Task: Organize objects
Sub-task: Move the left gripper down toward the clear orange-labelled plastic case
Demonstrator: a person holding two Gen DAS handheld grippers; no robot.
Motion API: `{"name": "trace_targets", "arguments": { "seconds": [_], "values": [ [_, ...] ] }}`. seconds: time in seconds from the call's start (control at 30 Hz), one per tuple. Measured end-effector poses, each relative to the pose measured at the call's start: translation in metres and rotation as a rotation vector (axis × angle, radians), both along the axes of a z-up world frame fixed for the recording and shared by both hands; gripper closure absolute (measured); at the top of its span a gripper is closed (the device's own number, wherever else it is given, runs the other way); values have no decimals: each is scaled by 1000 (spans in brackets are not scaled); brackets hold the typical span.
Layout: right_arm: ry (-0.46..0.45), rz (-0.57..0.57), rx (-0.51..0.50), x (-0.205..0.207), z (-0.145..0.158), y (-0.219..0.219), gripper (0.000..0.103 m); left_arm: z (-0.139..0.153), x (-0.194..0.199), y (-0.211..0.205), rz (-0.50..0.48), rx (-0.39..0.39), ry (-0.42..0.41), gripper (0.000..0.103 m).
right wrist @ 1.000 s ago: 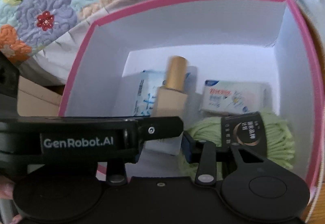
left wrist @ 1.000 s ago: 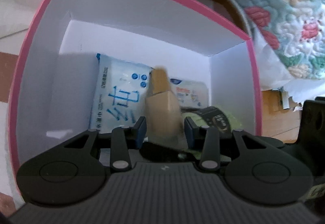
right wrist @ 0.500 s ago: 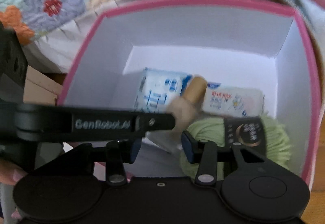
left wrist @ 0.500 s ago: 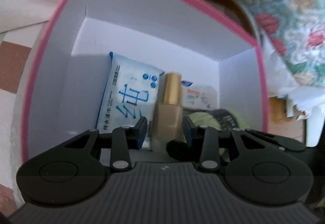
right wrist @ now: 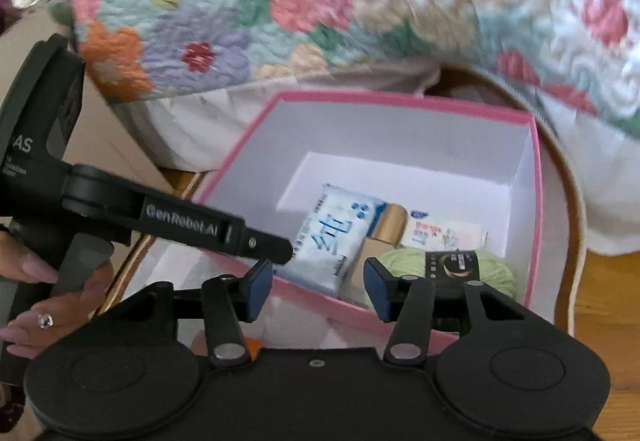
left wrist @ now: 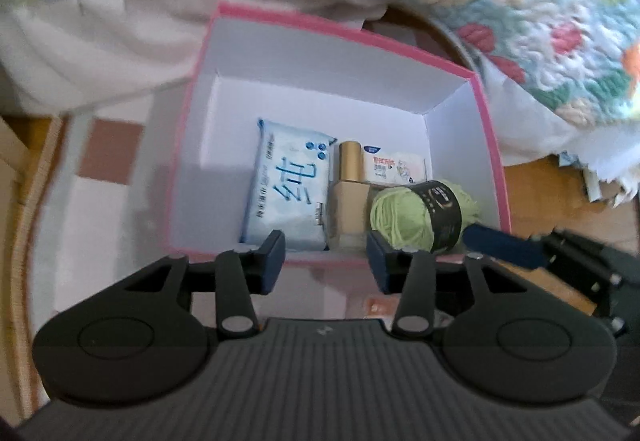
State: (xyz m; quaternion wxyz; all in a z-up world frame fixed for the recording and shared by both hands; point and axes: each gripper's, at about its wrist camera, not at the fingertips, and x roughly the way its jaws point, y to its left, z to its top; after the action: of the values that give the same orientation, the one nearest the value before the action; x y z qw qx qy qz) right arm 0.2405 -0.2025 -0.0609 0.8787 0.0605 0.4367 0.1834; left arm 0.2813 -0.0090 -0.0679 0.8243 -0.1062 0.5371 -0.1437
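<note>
Both the left claw (left wrist: 325, 261) and the right claw (right wrist: 318, 291), jaws just opened, are being held apart, empty, above the pink box (left wrist: 192, 161), where the gold-capped bottle (left wrist: 350, 197) is lying.

Seen past the right gripper (right wrist: 318, 287), fingers (right wrist: 258, 287) apart, just opened wider, nothing between: pink box (right wrist: 534, 209) holding wipes pack (right wrist: 332, 237), gold-capped bottle (right wrist: 380, 241) lying beside it, small white packet (right wrist: 444, 235), green yarn ball (right wrist: 496, 273). At left, left gripper (right wrist: 256, 243) in a hand (right wrist: 60, 293). Behind, flowered quilt (right wrist: 320, 1).
</note>
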Motion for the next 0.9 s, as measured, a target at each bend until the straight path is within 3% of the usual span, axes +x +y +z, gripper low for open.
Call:
{"name": "trace_targets", "arguments": {
  "seconds": [0.33,0.43,0.5,0.7,0.9],
  "values": [
    [-85,46,-79,-50,74,12,33,82,-64,14,-21,55,-88,41],
    [-107,53,-101,-68,93,10,24,100,-83,17,-28,58,-105,37],
    [-121,54,-116,-80,104,7,16,108,-94,18,-32,52,-110,36],
    [-130,71,-136,-116,126,1,13,119,-132,19,-44,51,-135,27],
    [-123,88,-137,-149,121,-1,11,107,-161,14,-62,54,-119,18]
  ]
}}
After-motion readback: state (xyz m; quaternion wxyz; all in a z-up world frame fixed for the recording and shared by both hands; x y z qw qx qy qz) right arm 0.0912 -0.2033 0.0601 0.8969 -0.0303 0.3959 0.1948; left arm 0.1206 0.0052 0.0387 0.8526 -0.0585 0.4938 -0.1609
